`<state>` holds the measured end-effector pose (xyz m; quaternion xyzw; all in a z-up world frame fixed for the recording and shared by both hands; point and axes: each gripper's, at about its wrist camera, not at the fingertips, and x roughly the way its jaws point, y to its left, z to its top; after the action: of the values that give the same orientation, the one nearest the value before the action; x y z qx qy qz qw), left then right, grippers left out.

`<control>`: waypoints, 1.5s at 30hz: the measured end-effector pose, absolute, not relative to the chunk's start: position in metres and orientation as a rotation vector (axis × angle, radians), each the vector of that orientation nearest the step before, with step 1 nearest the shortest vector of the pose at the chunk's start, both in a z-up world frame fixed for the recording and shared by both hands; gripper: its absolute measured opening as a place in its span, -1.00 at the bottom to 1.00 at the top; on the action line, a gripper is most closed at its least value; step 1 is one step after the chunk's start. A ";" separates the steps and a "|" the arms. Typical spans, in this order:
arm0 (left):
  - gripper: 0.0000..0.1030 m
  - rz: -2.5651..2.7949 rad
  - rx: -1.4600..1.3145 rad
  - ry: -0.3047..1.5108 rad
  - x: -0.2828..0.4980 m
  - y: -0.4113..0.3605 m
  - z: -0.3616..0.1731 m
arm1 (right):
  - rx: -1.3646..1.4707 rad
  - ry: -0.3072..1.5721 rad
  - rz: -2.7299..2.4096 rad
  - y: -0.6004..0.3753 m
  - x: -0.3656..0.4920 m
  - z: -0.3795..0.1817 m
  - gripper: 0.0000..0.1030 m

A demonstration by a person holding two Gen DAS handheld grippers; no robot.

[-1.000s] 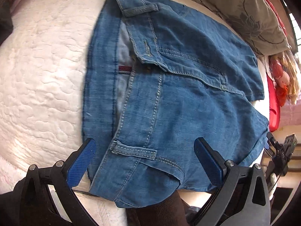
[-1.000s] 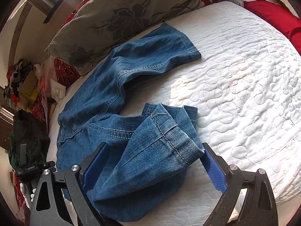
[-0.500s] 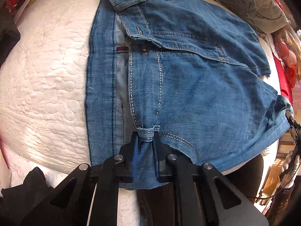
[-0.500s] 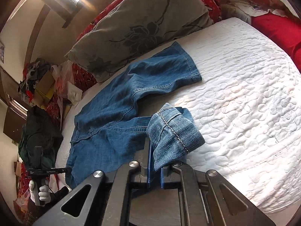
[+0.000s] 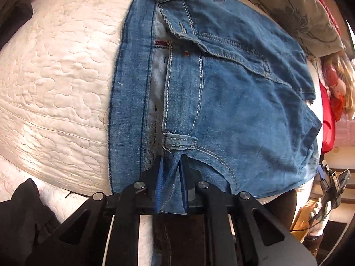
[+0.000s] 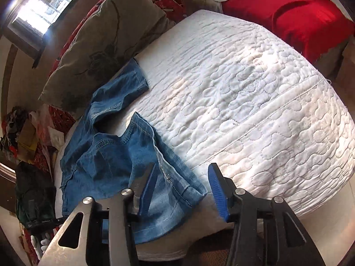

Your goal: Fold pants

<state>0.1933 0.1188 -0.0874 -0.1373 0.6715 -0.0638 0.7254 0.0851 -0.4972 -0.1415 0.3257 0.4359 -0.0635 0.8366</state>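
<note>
The pants (image 5: 221, 93) are spread on the white quilt (image 5: 55, 77), long axis running from waistband away toward the hems. The left gripper (image 5: 172, 173) is clamped on the waistband; the right gripper (image 6: 182, 190), jaws just opened and pressing nothing, is held over the nearer hem (image 6: 173, 184).

No lettering can be read with any certainty. In the right wrist view, at about eight o'clock near the picture's edge, a small black device (image 6: 38, 221) bears a short line of pale print, too small and blurred to make out. In the left wrist view, a red and dark striped tag (image 5: 161, 43) sits inside the jeans' (image 5: 233, 102) waistband at about eleven o'clock; any wording on it is illegible.
</note>
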 end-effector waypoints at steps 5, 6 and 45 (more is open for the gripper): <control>-0.74 -0.118 -0.323 1.525 0.215 0.128 -0.092 | 0.586 0.951 -0.064 -0.484 0.135 -0.133 0.24; -0.74 -0.103 -0.313 1.545 0.219 0.126 -0.095 | 0.569 0.971 -0.062 -0.481 0.146 -0.136 0.23; -0.53 0.007 -0.677 1.417 0.348 0.185 -0.073 | 0.612 0.993 -0.032 -0.500 0.294 -0.123 -0.24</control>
<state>0.3481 0.1846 -0.0732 -0.3049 0.6380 0.0032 0.7071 0.2942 -0.5005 -0.1235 0.2888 0.4689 -0.0151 0.8346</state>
